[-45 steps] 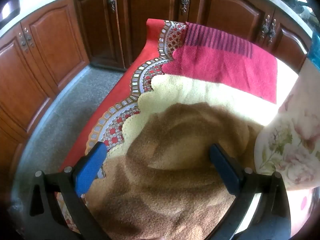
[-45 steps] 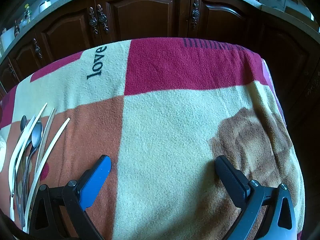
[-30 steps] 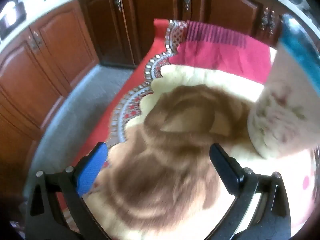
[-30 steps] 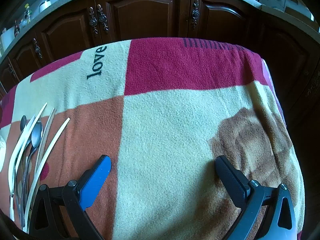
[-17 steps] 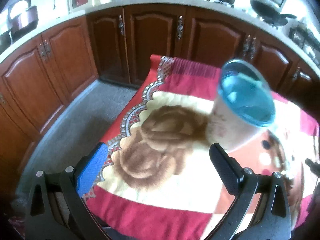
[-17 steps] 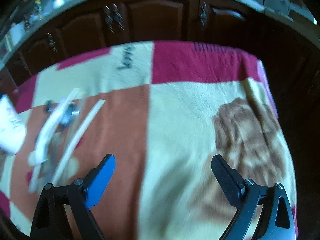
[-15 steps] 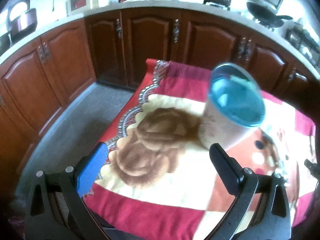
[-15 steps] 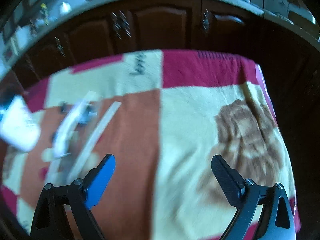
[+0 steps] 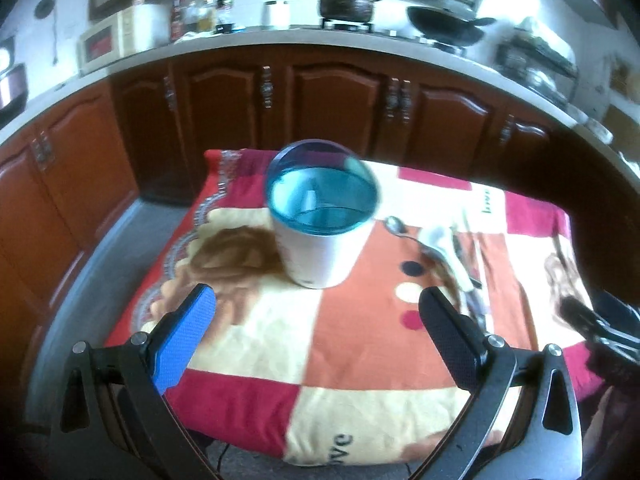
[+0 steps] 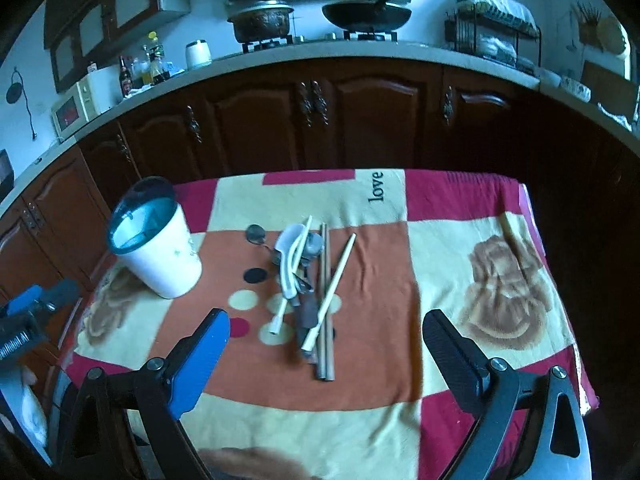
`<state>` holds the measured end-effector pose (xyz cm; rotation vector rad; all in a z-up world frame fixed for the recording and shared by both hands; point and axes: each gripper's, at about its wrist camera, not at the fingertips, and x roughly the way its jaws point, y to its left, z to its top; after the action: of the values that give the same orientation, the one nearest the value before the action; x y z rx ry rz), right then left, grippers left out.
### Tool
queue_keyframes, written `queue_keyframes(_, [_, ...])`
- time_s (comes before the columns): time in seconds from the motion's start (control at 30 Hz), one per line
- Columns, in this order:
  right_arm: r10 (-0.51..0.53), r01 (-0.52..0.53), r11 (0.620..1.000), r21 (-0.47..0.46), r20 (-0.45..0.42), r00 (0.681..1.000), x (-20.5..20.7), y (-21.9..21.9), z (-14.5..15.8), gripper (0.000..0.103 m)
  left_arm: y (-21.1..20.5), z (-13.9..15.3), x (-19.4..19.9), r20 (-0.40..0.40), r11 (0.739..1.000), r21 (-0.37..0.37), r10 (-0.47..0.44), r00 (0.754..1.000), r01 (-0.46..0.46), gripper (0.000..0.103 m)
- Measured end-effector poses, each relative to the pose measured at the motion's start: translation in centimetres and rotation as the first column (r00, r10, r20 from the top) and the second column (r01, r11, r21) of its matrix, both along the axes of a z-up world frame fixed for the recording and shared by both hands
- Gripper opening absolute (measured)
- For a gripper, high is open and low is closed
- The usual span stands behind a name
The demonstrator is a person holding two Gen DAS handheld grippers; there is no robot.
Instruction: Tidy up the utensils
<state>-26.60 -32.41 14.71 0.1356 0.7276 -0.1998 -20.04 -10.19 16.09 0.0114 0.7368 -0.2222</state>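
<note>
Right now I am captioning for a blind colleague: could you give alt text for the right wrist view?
A heap of utensils lies mid-table on a patchwork blanket, with a white cup standing apart to its left. The right gripper hovers open in front, holding nothing.

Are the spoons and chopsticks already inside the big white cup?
No, the spoons and chopsticks lie in a pile on the blanket, beside the white cup, not in it.

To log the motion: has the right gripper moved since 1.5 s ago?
Yes. The right gripper has pulled up and back: the "love" blanket looks smaller now, and the countertop has come into view.
</note>
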Motion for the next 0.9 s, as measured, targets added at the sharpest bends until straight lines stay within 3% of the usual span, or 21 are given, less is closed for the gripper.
queue_keyframes(0.33, [-0.016,0.014,0.997,-0.075,-0.030,0.999,-0.3,1.7,0.3,0.096,-3.7,-0.7,-1.9,-0.029,0.994,0.018,-0.103,0.994,0.103,0.102])
queue_keyframes(0.9, [-0.037,0.032,0.996,-0.079,-0.061,0.997,0.1,0.9,-0.6,0.096,-4.2,-1.4,-1.5,-0.043,0.993,0.046,-0.103,0.994,0.105,0.102])
